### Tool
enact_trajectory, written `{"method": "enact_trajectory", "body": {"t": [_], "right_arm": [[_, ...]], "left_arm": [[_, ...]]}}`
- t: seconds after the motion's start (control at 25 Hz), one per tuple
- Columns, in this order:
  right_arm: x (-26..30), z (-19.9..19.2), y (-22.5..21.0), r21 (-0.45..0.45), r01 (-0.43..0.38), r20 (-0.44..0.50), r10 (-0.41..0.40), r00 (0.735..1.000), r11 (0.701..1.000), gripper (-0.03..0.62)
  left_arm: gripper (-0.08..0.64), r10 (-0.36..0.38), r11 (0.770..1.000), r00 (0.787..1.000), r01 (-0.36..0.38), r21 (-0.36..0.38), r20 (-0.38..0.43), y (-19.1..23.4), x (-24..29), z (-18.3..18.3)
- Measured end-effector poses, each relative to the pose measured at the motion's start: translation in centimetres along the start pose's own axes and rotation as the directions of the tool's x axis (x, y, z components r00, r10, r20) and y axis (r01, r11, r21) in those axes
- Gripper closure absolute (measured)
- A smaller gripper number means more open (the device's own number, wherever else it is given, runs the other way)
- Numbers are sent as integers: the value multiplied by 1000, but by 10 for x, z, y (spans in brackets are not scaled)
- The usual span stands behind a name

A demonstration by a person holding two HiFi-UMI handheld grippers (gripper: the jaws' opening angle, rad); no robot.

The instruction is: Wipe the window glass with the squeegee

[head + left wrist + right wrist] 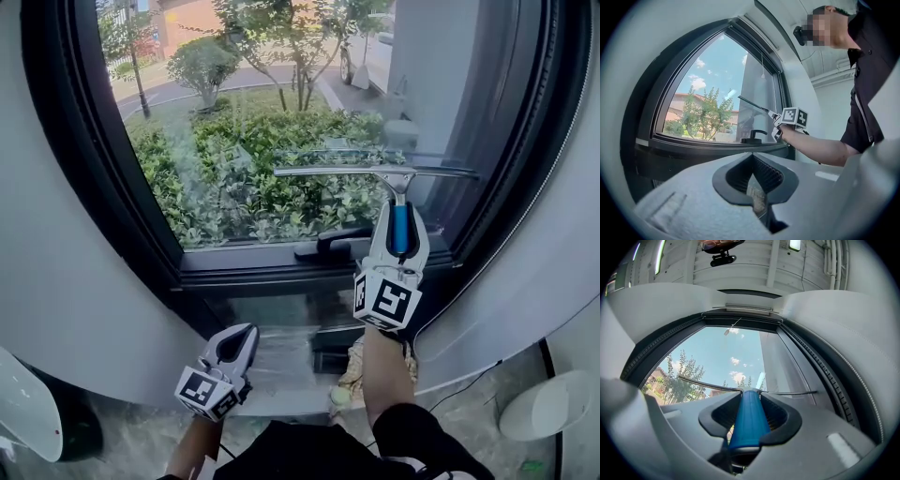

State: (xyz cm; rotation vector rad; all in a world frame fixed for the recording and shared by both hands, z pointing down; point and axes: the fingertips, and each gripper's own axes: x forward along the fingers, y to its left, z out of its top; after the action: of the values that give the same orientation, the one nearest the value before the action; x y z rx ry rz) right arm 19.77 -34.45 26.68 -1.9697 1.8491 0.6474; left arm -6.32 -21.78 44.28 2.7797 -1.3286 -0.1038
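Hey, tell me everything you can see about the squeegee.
The squeegee has a blue handle and a long, thin silvery blade bar crosswise at its top. The right gripper clamps the handle, blade end up. The bar lies nearly level, seemingly against the glass, low on the pane's right, above the latch.

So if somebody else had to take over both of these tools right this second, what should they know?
Right hand-held gripper: shut on the blue handle of the metal-bladed squeegee.
Left hand-held gripper: shut, empty, held low below the sill.
Squeegee blade lies level at the lower right of the dark-framed window glass, above the black window handle.
Done: cannot tell how much is wiped.
Left: probably stroke across the rest of the pane.
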Motion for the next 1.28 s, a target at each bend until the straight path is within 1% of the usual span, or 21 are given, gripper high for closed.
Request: {"method": "enact_trajectory", "body": {"t": [0.08, 0.24, 0.36, 0.52, 0.68, 0.84, 1.0, 1.08, 1.2, 1.28], "right_arm": [[-2, -3, 0, -5, -2, -7, 2, 1000, 1000, 459], [-6, -8, 2, -9, -10, -20, 10, 1000, 1000, 459], [-8, -10, 2, -17, -12, -24, 11, 1000, 1000, 459], [-11, -13, 2, -23, -14, -26, 13, 1000, 1000, 459], [-14, -19, 4, -39, -22, -21, 21, 1000, 999, 459], [-21, -27, 3, -36, -20, -46, 19, 999, 999, 459], [-27, -34, 3, -41, -29, -64, 26, 998, 999, 459], [-29, -38, 4, -37, -33, -73, 30, 997, 999, 459], [-32, -43, 4, -39, -35, -82, 32, 996, 999, 459], [-34, -46, 5, -39, -36, -89, 32, 996, 999, 459]], "left_arm": [[558, 4, 1000, 1000, -4, -12, 4, -1, 0, 3], [558, 5, 1000, 1000, -5, -5, 7, 1, 0, 3], [558, 5, 1000, 1000, -5, -20, 5, 0, 2, 6], [558, -21, 1000, 1000, 20, -16, -14, -3, 7, -2], [558, -34, 999, 999, 34, -18, -4, -3, 14, -1], [558, -46, 999, 999, 46, -19, -14, -5, 18, -6], [558, -46, 999, 999, 45, -28, -14, -9, 26, 2], [558, -49, 999, 998, 48, -14, -25, -10, 28, -1], [558, -80, 997, 997, 80, 2, -23, -13, 31, -7], [558, -80, 997, 996, 80, 2, -24, -15, 31, -6]]}}
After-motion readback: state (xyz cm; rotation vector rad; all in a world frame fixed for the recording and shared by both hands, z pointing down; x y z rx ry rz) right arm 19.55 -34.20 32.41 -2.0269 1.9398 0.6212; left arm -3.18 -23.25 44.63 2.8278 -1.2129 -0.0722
